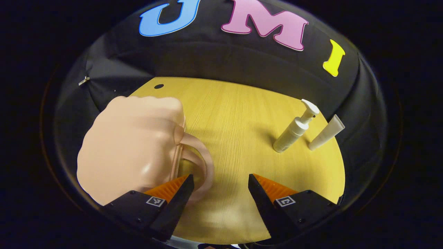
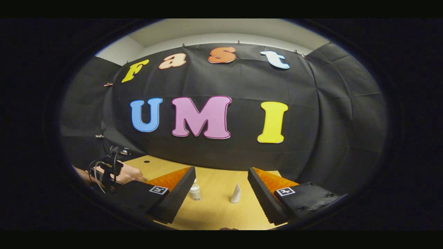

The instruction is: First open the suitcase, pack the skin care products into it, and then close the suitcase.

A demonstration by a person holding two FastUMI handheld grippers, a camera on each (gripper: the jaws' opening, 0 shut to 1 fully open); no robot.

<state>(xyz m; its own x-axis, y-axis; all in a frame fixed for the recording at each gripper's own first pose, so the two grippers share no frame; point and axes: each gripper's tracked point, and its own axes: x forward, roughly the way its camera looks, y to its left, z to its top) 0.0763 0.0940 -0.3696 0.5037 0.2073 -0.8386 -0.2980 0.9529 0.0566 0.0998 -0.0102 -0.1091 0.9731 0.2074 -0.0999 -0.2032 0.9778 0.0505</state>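
Wide apart and empty, the left gripper (image 1: 218, 186) hovers at lower centre, one finger (image 1: 174, 193) beside the handle (image 1: 200, 162) of the closed peach-pink hard-shell suitcase (image 1: 131, 148); a glancing push could tip it. The right gripper (image 2: 221, 188) is likewise spread, framing a white pump bottle (image 2: 195, 192) and white squeeze tube (image 2: 235, 193) on the pale wooden table (image 2: 214, 211).

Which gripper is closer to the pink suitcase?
Left. The left gripper is right beside the suitcase, one finger at its handle; the right gripper hangs farther off, facing the bottles.
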